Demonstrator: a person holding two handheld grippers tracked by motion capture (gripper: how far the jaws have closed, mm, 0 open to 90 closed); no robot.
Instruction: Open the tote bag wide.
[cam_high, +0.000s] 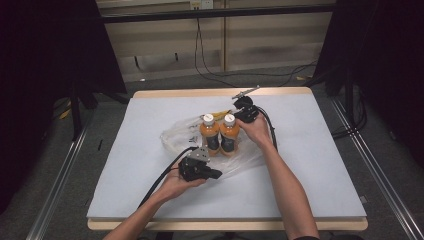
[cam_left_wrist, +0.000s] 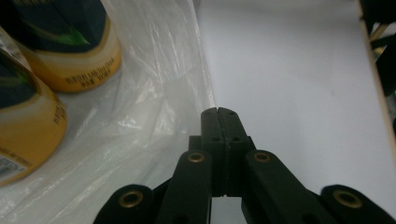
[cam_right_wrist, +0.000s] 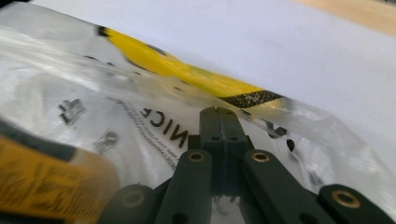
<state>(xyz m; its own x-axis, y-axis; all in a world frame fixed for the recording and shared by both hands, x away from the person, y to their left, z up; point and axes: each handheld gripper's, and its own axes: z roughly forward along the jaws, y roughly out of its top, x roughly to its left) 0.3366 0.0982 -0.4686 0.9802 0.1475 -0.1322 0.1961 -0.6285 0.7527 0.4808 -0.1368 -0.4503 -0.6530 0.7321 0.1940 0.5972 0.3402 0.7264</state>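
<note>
Two orange drink bottles with white caps (cam_high: 209, 132) (cam_high: 229, 131) stand upright side by side on a crumpled clear plastic bag (cam_high: 175, 135) in the middle of the table. My left gripper (cam_high: 218, 174) lies at the bag's near edge, just in front of the bottles. Its jaws are shut (cam_left_wrist: 218, 112), their tips right at the bag's rim (cam_left_wrist: 154, 93); I cannot tell whether they pinch the film. My right gripper (cam_high: 239, 116) sits behind the right bottle, shut (cam_right_wrist: 218, 110), over the printed bag (cam_right_wrist: 116, 93) and its yellow strip (cam_right_wrist: 187, 74).
A pale mat (cam_high: 310, 150) covers the wooden table (cam_high: 280, 92). Bare mat lies to the right and front of the bag. Black stands and cables (cam_high: 350, 120) line the floor beside and behind the table.
</note>
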